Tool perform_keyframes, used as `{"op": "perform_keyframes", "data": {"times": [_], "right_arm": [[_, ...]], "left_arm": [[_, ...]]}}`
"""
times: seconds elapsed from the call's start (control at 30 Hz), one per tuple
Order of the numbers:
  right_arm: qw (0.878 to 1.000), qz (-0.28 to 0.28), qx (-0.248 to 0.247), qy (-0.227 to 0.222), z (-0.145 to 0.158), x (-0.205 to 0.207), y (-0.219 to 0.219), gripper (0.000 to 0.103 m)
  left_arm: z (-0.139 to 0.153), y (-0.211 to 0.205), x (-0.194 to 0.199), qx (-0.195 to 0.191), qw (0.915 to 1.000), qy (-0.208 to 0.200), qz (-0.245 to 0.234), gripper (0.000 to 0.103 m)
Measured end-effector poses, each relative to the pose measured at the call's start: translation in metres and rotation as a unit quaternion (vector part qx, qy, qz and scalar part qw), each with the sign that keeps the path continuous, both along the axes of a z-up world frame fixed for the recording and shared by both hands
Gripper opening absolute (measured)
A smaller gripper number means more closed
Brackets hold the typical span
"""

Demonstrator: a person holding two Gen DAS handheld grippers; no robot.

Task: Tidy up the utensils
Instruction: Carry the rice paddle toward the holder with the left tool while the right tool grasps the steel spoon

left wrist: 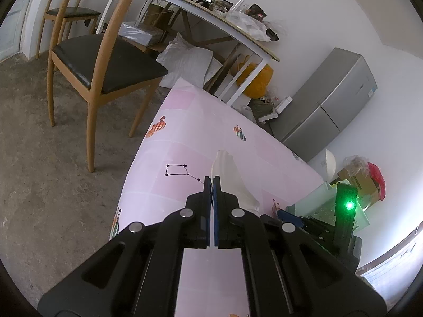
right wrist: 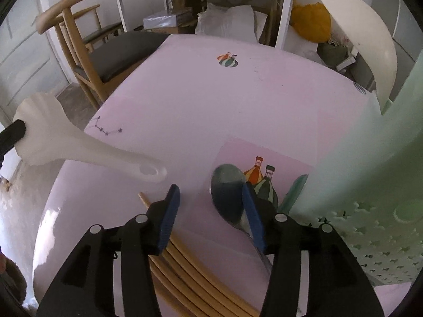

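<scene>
Held: white paddle (right wrist: 79, 148), clamped in left gripper (left wrist: 212, 185), aloft over pink table (right wrist: 185, 92). Loose on table: chopsticks (right wrist: 185, 259), spoon (right wrist: 227, 198), under right gripper (right wrist: 211, 211), jaws apart, empty. Green basket (right wrist: 370, 185) alongside. Sorting seemingly mostly outstanding.
</scene>
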State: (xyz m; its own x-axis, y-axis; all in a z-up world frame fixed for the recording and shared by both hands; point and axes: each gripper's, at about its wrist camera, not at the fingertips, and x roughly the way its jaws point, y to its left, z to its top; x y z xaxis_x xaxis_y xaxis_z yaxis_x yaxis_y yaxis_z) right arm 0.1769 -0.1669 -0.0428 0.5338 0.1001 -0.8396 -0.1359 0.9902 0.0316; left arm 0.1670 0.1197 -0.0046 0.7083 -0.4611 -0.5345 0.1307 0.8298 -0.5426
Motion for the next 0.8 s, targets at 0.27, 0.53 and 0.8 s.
{"op": "perform_keyframes", "data": {"times": [0.27, 0.53, 0.8], "right_arm": [[1.000, -0.002, -0.016, -0.013, 0.002, 0.002, 0.003, 0.015], [0.997, 0.008, -0.029, -0.074, 0.028, -0.010, 0.004, 0.005], [0.988, -0.001, 0.008, -0.152, 0.080, -0.047, -0.018, 0.003]], "left_arm": [[-0.001, -0.001, -0.001, -0.007, 1.0000, 0.003, 0.002, 0.000], [0.002, 0.000, -0.005, -0.002, 1.0000, -0.006, 0.005, 0.000], [0.024, -0.006, -0.020, 0.005, 0.9991, -0.042, -0.002, 0.000]]}}
